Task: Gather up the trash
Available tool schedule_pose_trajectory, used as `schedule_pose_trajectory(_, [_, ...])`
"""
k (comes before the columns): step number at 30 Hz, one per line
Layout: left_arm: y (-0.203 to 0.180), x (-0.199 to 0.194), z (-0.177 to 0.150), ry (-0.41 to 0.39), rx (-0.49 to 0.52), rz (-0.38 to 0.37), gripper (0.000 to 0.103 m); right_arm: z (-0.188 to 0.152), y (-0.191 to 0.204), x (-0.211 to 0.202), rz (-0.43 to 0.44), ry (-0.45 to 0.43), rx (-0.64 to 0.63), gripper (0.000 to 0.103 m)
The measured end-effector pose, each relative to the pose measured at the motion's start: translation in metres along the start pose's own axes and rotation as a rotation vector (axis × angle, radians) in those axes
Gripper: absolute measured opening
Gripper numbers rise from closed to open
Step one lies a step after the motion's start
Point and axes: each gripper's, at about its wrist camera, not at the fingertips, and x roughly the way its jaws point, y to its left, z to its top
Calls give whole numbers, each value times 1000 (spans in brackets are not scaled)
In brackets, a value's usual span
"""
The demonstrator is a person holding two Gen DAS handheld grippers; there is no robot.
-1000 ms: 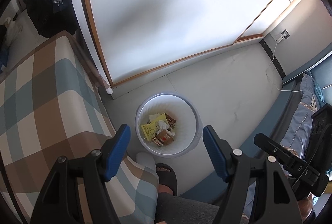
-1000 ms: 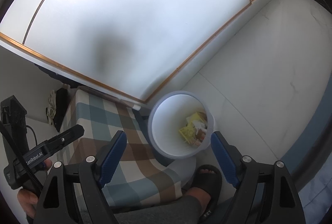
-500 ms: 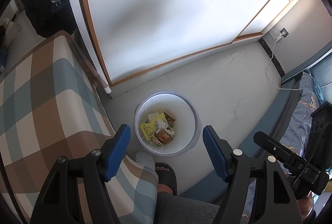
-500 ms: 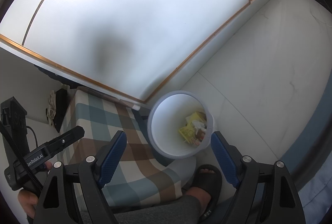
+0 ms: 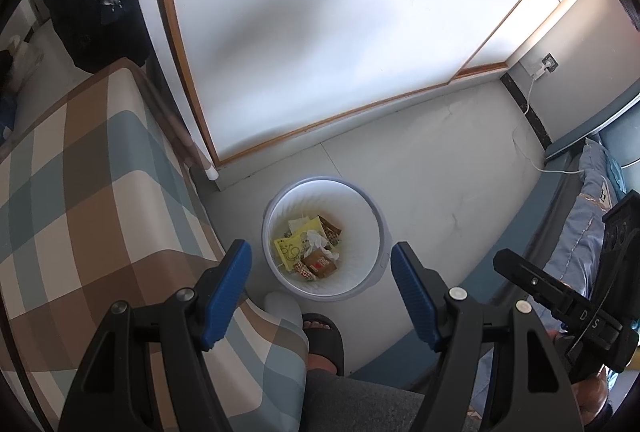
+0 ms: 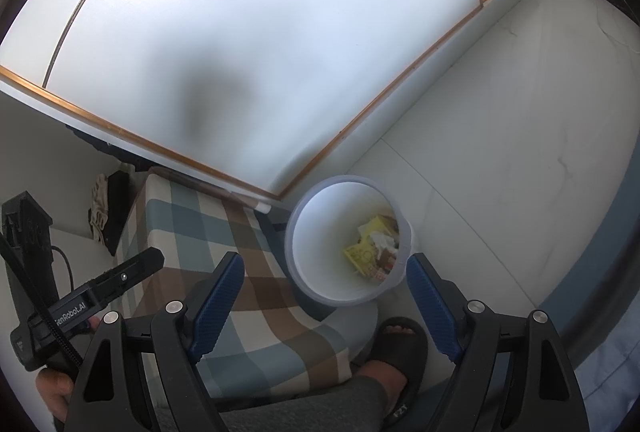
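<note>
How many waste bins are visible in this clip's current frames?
1. A single round white plastic waste bin stands on the pale floor beside the plaid-covered seat, holding wrappers and tissue. Others may sit out of view.

A checked blue, brown and cream cushion (image 5: 80,199) lay left of the left tongs, its corner passing beneath them. Ahead stood a frosted sliding panel with a wooden frame (image 5: 320,31) above pale floor tiles (image 5: 440,171). Below the tongs, a foot in a black slipper (image 5: 324,336) rested on the floor. Far right were a wall socket with a white cable (image 5: 546,65) and blue bedding (image 5: 584,216). Dark clothing (image 5: 96,3) hung upper left.
</note>
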Motion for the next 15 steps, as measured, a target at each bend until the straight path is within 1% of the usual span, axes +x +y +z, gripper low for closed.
schedule_pose_trajectory(3, [1,-1,0,-3,-16,27,69,0,0,0,3,3,0,83])
schedule_pose_trajectory(7, [4,-1,0,4,-25,31,69,0,-1,0,2,6,6,83])
schedule_pose_trajectory(15, [1,-6,-1,-29,-7,32,69,1,2,-1,1,4,-2,83])
